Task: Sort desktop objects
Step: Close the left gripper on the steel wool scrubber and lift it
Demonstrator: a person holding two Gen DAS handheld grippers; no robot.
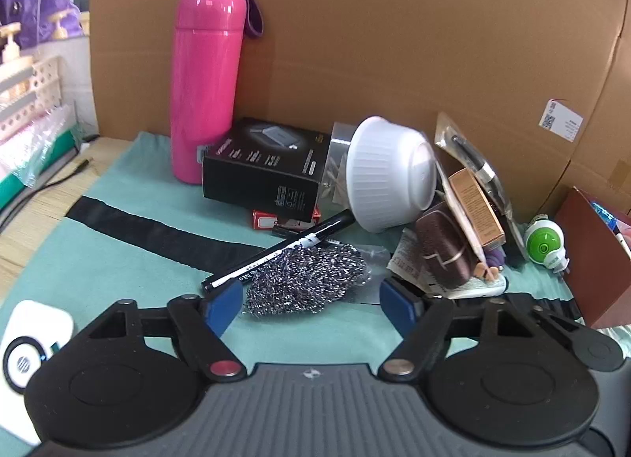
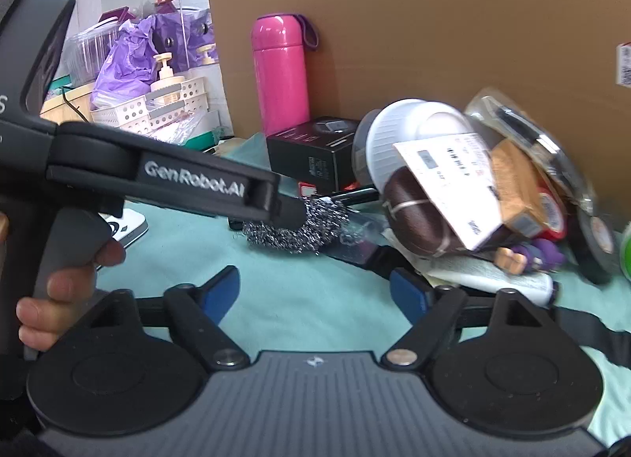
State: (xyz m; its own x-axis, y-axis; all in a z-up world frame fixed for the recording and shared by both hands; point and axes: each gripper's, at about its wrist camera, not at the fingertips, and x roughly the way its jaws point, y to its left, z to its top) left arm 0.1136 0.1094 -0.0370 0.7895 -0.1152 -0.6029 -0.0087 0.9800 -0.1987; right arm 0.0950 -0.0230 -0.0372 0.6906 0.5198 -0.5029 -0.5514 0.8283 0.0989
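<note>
Jaws of the left gripper (image 1: 311,309) stand wide apart, one blue pad on each side of the near edge of a silvery steel-wool scouring ball (image 1: 305,279) on the pale green cloth (image 1: 118,260); whether the pads touch it cannot be told. Jaws of the right gripper (image 2: 315,293) are likewise spread, with only bare cloth between them.

Progress, as judged: sorting appears barely begun. Nothing seen looks grouped. A tall pink vacuum flask (image 1: 205,78) stands upright against the brown cardboard backdrop (image 1: 394,43). Beside it lies a black printed carton (image 1: 268,169) resting on a small red box (image 1: 264,220), with a black marker pen (image 1: 276,256) leaning across the scouring ball. A white ribbed bowl (image 1: 390,177) lies tipped on its side against a heap of packets, a brown oval case (image 1: 443,252) and a small purple figurine (image 1: 493,263). All of this remains to be separated.

View differences: the left wrist view alone shows a green-and-white round toy (image 1: 546,248) clearly, and a white square device (image 1: 31,338) at lower left. The right wrist view alone shows the left tool from the side, its finger reaching beside the scouring ball (image 2: 299,224), the person's hand (image 2: 59,291) on the handle, and a white perforated basket (image 2: 157,106) beyond the backdrop; its right part is blurred.
</note>
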